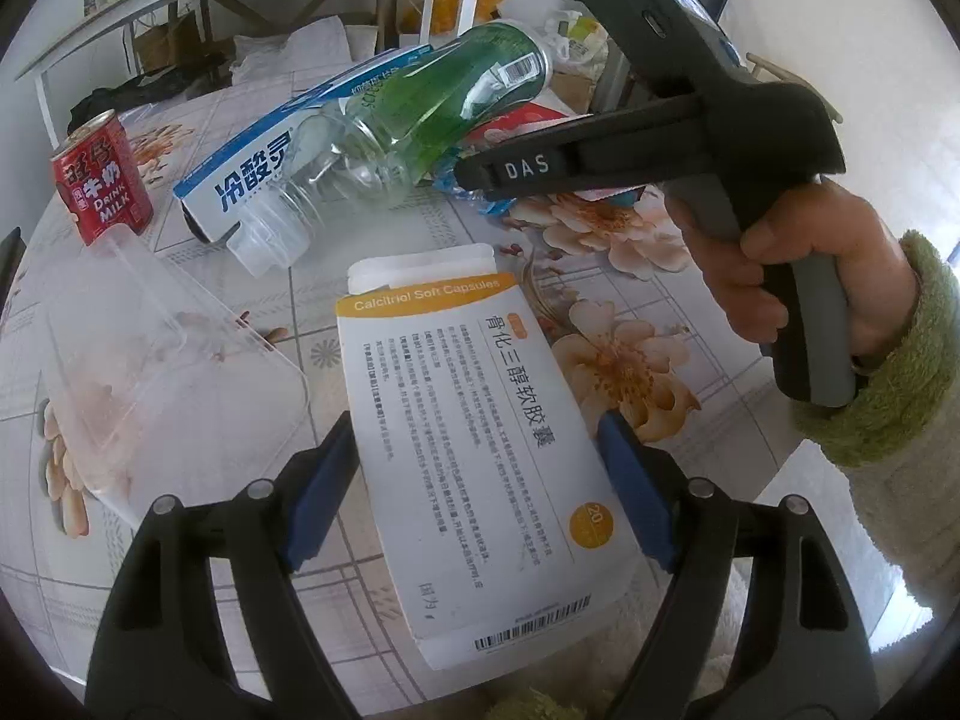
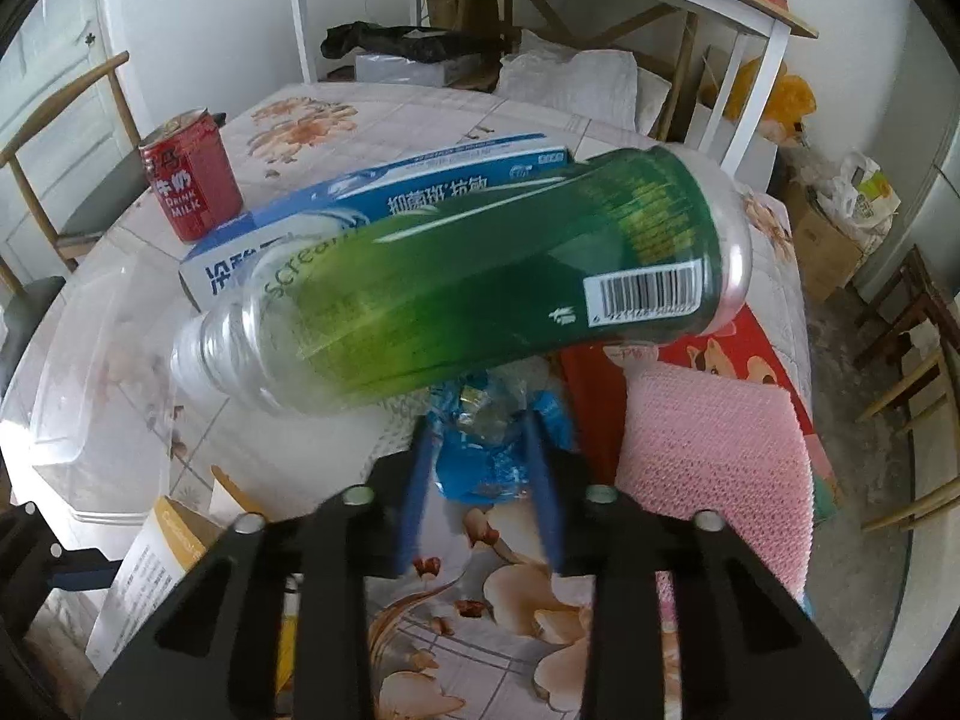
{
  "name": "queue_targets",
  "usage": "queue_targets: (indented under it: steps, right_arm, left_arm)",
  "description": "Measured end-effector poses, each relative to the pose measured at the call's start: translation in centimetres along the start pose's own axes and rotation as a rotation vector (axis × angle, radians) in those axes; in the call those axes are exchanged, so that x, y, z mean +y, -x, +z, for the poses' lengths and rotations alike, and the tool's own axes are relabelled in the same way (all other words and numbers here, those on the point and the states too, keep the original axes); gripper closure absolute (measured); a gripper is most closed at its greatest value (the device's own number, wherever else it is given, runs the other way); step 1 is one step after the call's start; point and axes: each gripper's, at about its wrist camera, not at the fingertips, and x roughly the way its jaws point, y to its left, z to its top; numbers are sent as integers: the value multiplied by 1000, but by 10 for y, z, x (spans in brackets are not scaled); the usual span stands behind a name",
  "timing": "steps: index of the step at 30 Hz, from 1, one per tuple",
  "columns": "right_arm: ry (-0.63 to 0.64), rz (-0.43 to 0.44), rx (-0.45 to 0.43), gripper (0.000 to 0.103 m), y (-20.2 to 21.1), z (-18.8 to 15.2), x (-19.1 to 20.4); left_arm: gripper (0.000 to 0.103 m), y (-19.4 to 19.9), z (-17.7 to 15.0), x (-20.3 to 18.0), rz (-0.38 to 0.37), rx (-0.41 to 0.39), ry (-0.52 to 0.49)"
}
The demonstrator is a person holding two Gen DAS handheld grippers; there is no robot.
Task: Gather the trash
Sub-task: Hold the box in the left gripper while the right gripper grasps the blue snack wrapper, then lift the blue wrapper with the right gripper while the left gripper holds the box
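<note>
My left gripper point(image 1: 474, 450) is shut on a white and orange capsule box point(image 1: 474, 438), holding it by its long sides over the table. A clear bottle with a green label point(image 2: 480, 294) lies tilted across a blue and white toothpaste box point(image 2: 372, 204). My right gripper point(image 2: 480, 420) is partly closed around a crumpled blue wrapper point(image 2: 498, 450) just below the bottle; its grip on it is unclear. In the left wrist view the right gripper point(image 1: 480, 174) reaches in from the right beside the bottle point(image 1: 420, 120).
A red milk can point(image 2: 192, 180) stands at the far left of the floral table point(image 2: 510, 600). A clear plastic container point(image 1: 162, 360) lies at the left. A pink mesh pad point(image 2: 720, 468) rests on a red packet point(image 2: 750, 354) at the right. Chairs flank the table.
</note>
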Motion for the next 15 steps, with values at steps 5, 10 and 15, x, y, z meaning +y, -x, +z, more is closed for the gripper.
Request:
queue_targets:
  steps: [5,10,15]
  right_arm:
    - [-47,29,14,85,7,-5,-3]
    - [-117,71,15,89,22,-15,-5]
    - [-191,105,13,89,43,-31,-9]
  left_arm:
    - [27,-1,0,1,4,-2,2]
    - [27,-1,0,1,15,-6,10]
    - [27,-2,0,1,34,-9,22]
